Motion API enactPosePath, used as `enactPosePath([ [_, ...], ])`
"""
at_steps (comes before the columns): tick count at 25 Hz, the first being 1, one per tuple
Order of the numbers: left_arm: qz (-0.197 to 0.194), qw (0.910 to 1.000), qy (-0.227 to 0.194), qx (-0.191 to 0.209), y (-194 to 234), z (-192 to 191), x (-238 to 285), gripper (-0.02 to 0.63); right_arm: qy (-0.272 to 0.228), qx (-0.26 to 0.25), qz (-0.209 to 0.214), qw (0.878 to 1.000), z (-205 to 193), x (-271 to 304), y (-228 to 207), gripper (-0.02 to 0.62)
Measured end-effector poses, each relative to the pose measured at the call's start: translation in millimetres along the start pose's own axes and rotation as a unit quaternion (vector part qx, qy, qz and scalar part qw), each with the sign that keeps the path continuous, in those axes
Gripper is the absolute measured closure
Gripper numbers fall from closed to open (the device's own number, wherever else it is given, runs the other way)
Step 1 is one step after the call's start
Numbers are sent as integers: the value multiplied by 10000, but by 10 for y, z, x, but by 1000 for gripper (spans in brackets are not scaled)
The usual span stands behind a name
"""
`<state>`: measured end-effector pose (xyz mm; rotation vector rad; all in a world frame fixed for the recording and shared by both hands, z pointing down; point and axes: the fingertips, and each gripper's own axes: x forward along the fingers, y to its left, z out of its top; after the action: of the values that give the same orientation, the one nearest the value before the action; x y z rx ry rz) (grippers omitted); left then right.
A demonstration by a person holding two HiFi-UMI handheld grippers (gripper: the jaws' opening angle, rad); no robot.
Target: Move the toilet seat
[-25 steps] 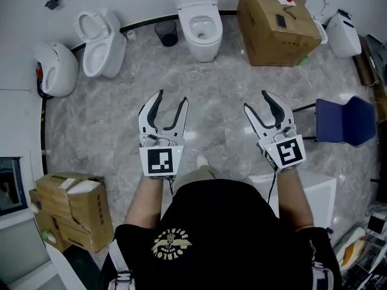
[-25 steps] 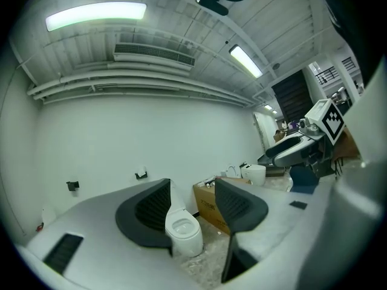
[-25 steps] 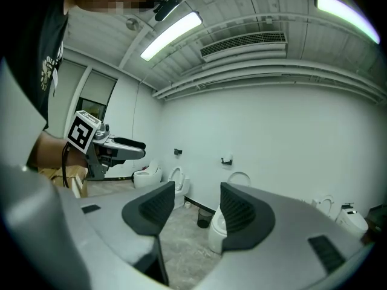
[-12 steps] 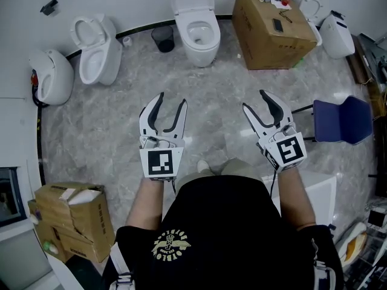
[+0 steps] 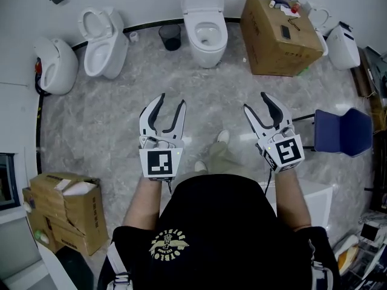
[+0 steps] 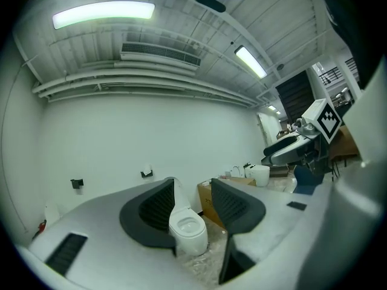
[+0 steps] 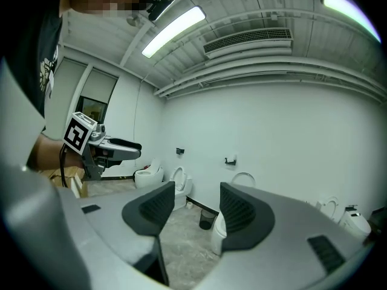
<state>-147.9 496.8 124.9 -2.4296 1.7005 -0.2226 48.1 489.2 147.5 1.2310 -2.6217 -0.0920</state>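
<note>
Toilet seat point(image 5: 196, 36) lying down on the middle toilet point(image 5: 207, 57) at the far wall, well apart from both grippers, left gripper point(image 5: 171, 99) jaws apart, just been closing slightly, nothing between them, right gripper point(image 5: 256, 100) jaws apart, empty, bin point(image 5: 171, 37) left of the toilet, cardboard box point(image 5: 279, 32) right.

Five toilets point(image 5: 55, 65) point(image 5: 104, 41) point(image 5: 205, 32) point(image 5: 320, 18) point(image 5: 344, 46). At least two cardboard boxes point(image 5: 279, 35) point(image 5: 69, 207). One bin point(image 5: 171, 37). One blue chair point(image 5: 341, 132). Two grippers point(image 5: 171, 100) point(image 5: 257, 101).

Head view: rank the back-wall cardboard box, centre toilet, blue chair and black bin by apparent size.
1. cardboard box
2. centre toilet
3. blue chair, only slightly smaller
4. black bin
</note>
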Motion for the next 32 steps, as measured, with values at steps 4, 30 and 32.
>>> enactPosePath([
  [4, -2, 9999, 107, -13, -47, -75, 89, 405, 87, 6, -73, 9999, -160, 55, -155, 370],
  [30, -70, 9972, 747, 17, 48, -395, 1667, 416, 366, 198, -103, 9991, -498, 930, -1388, 370],
  [32, -72, 9970, 774, 53, 73, -402, 1830, 419, 396, 220, -94, 9989, -525, 1029, -1498, 370],
])
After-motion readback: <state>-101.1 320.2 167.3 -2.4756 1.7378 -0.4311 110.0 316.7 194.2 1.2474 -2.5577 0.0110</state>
